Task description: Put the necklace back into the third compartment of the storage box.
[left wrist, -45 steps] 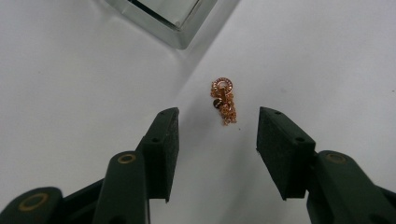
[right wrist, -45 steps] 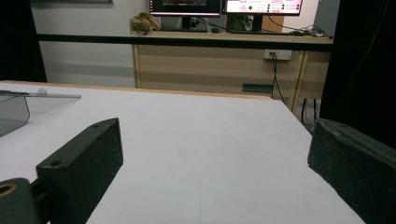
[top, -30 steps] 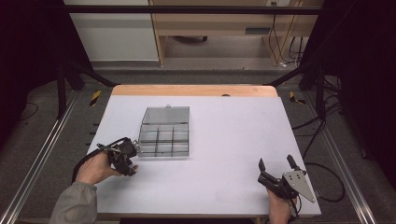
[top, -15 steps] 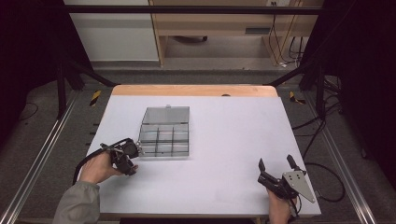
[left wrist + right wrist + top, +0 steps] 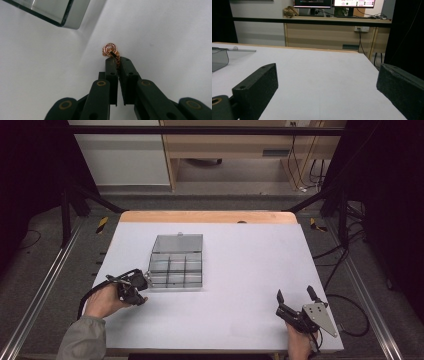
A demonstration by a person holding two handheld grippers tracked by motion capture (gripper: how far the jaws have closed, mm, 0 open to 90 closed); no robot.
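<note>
A small rose-gold piece of linked rings (image 5: 110, 49) lies on the white table, just off the near left corner of a clear compartment box (image 5: 176, 261). My left gripper (image 5: 117, 60) has just been closing, and its jaws now pinch the lower end of this piece. In the high view the left gripper (image 5: 140, 290) sits at the box's front left corner, held by a hand in a grey sleeve. My right gripper (image 5: 295, 293) rests near the table's front right, jaws wide apart with nothing between them (image 5: 325, 75).
The box's corner (image 5: 57, 12) stands close beyond the left jaws; its open lid lies flat behind it. White table (image 5: 250, 260) stretches between box and right gripper. A wooden bench with monitors (image 5: 332, 3) stands beyond the far edge. Metal rails flank the table.
Both hands keep their places. The left gripper's jaws look drawn closer together than before.
</note>
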